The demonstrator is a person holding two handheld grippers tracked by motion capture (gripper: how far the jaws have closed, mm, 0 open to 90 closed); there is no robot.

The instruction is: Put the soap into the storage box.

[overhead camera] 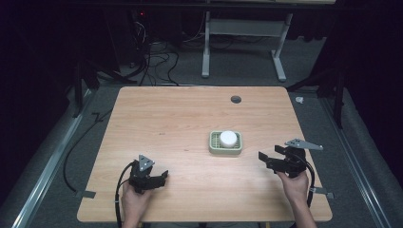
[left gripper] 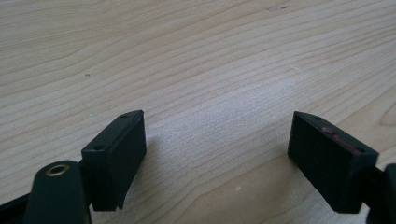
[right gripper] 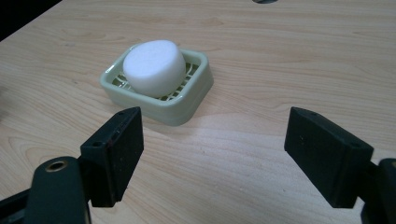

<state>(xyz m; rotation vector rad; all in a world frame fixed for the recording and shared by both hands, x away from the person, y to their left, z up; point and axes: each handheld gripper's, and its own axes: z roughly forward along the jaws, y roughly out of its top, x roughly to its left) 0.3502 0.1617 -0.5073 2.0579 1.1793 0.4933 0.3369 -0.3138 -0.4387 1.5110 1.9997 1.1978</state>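
A pale green soap dish [overhead camera: 212,147] sits on the wooden table, right of centre, with a round white soap [overhead camera: 228,138] lying in it. In the right gripper view the dish [right gripper: 187,105] and the white soap [right gripper: 154,66] lie ahead and to the left of the jaws. My right gripper [overhead camera: 267,158] is held low over the table just right of the dish, open, nothing between its jaws [right gripper: 212,156]. My left gripper [overhead camera: 159,178] rests near the front left of the table, open over bare wood [left gripper: 217,156].
The wooden table [overhead camera: 180,114] has a dark round grommet [overhead camera: 235,99] near its far edge. Beyond it stand a grey table frame [overhead camera: 244,28] and loose cables [overhead camera: 157,61] on the floor. Metal rails run along both sides.
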